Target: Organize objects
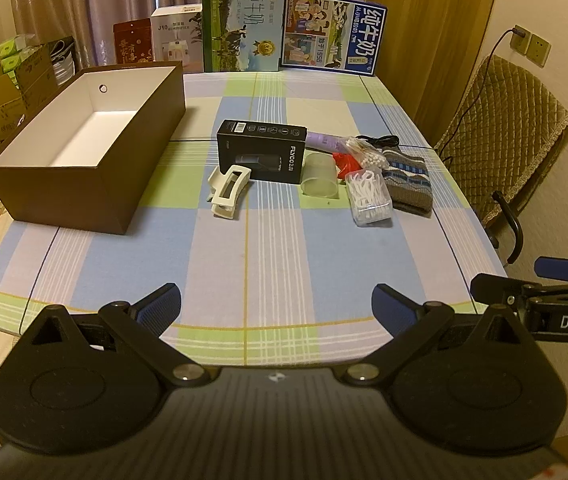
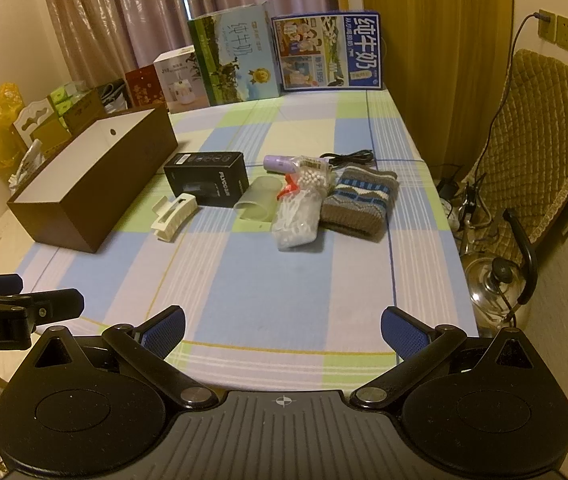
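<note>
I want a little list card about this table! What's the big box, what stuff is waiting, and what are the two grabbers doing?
big box: brown box, white inside, nothing in it
waiting stuff: hair clip, black box, clear cup, cotton swabs, knit cloth
surface: checked tablecloth
left gripper: jaws open, holding nothing
right gripper: jaws open, holding nothing

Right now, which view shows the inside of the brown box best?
The left wrist view: it looks down into the brown box, showing its white floor bare. The right wrist view sees the brown box side-on, with only the far inner wall visible.
</note>
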Demonstrator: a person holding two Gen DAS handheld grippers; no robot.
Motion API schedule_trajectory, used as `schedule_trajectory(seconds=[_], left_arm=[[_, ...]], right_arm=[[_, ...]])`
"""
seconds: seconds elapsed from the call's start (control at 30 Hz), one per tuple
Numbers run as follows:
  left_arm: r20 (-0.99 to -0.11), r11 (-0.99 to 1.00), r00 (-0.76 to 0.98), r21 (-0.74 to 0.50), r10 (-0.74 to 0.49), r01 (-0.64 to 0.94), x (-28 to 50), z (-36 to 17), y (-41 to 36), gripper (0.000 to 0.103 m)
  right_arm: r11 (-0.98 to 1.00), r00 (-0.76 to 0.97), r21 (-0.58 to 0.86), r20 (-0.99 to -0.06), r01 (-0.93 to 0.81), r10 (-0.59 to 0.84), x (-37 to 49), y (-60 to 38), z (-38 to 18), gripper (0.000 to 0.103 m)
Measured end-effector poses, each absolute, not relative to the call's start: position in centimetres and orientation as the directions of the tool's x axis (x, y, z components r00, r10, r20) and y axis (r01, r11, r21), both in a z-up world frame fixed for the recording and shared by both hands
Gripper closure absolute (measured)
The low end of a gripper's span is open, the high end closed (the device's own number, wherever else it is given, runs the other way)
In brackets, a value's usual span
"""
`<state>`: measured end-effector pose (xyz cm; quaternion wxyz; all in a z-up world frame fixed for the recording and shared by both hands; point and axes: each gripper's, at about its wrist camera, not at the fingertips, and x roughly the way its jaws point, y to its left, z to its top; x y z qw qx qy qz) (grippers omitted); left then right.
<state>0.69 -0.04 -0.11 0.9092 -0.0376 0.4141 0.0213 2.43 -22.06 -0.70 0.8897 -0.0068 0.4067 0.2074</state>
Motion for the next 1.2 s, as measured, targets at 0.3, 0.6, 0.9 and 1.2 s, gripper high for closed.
schedule_trajectory(seconds=[0.3, 0.6, 0.9, 1.2], left_arm=[[-0.756, 0.996, 0.654, -0.052, 0.004, -0.066, 1.3, -0.2, -0.1, 0.003], [-0.758, 0.996, 0.652, -0.055, 0.001, -0.065, 1.9, -0.2, 0.1, 0.003], [-0.763, 0.996, 0.646, -0.058, -0.005, -0.061, 3.0, -0.2, 0.5, 0.003], [-0.768, 0.997, 0.64, -0.061, -0.013, -0.053, 4.2, -0.4, 1.3, 0.003]], right_arm=[[0.915, 0.582, 0.157, -0.728, -0.373, 0.362, 2.8, -21.9, -0.8, 0.002], [0.915, 0.58, 0.159, -0.73, -0.37, 0.361, 3.8, -21.6, -0.9, 0.002], [0.917, 0.578, 0.158, -0.734, -0.366, 0.357, 4.7, -21.2, -0.8, 0.002], [0.922, 0.579, 0.156, -0.737, -0.355, 0.348, 5.5, -20.5, -1.0, 0.002]])
